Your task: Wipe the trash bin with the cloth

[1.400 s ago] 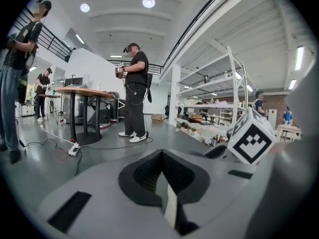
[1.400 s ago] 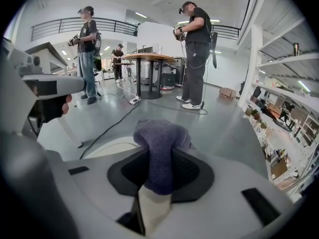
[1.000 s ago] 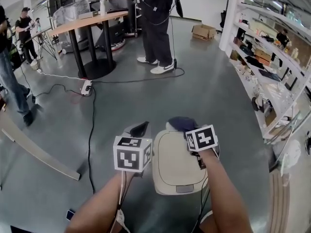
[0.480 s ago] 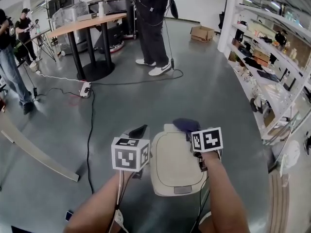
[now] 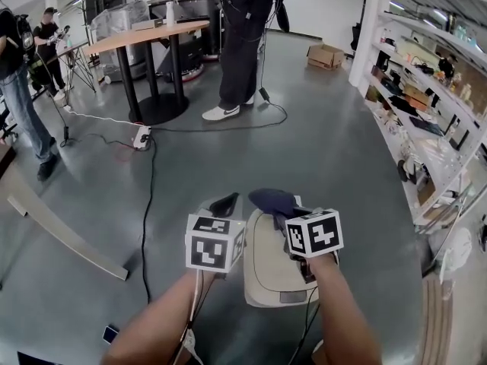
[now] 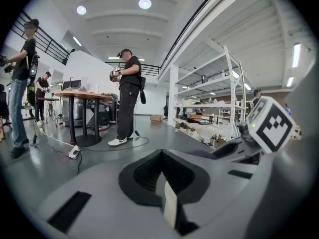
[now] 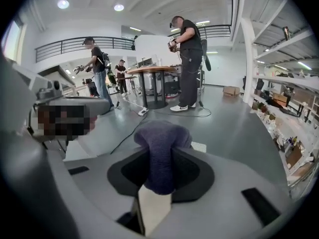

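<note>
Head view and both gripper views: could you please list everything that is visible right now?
trash bin: one, beige, floor, bottom centre
cloth: one, dark purple, over the bin's far edge
table: one, wooden top, black legs, far left
power strip: one, white, floor near the table
cables: several, black and white, across the floor
cardboard box: one, brown, far floor
shelving: one, white, right side
people: three, dark clothes, standing beyond
left hand-held gripper: one, grey, left of the bin, jaws together, empty
right hand-held gripper: one, grey, shut on the cloth
</note>
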Motion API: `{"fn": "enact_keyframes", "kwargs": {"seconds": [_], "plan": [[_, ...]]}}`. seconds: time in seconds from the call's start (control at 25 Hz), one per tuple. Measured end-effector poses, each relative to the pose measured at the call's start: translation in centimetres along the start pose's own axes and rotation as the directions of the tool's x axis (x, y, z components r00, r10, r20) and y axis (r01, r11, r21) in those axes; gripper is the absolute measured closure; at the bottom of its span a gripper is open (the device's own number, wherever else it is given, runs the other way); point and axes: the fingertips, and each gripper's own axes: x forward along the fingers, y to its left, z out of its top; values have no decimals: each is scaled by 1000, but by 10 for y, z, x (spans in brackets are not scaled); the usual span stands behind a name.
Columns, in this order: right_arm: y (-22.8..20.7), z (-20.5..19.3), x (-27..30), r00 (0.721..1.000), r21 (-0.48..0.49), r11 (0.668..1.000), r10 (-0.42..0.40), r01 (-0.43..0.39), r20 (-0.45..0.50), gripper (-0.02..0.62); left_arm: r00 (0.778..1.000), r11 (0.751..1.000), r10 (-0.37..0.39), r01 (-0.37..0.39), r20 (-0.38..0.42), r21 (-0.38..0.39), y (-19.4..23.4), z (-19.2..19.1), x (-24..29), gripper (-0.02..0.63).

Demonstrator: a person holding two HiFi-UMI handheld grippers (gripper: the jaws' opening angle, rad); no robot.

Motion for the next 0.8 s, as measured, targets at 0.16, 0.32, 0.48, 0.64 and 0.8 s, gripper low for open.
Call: {"fn": "enact_keyframes", "kwargs": {"seconds": [0.16, 0.32, 0.48, 0.64, 0.8], "plan": [[35, -2, 4, 998, -68, 996, 48, -50, -28, 492, 1000, 1000, 11, -11, 1, 0, 5, 0, -5, 606], [49, -17, 11, 995, -113, 992, 48, -58, -82, 492, 1000, 1000, 1, -1, 10, -20, 6, 0, -11, 606], [53, -28, 18, 991, -131, 990, 43, -60, -124, 492, 1000, 1000, 6, -6, 10, -25, 11, -1, -16, 606], [52, -33, 21, 990, -140, 988, 38, -57, -137, 492, 1000, 999, 12, -11, 4, -33, 14, -5, -17, 606], [48, -31, 20, 989, -147, 988, 33, -54, -143, 492, 1000, 999, 13, -13, -4, -36, 13, -4, -16, 606]]}}
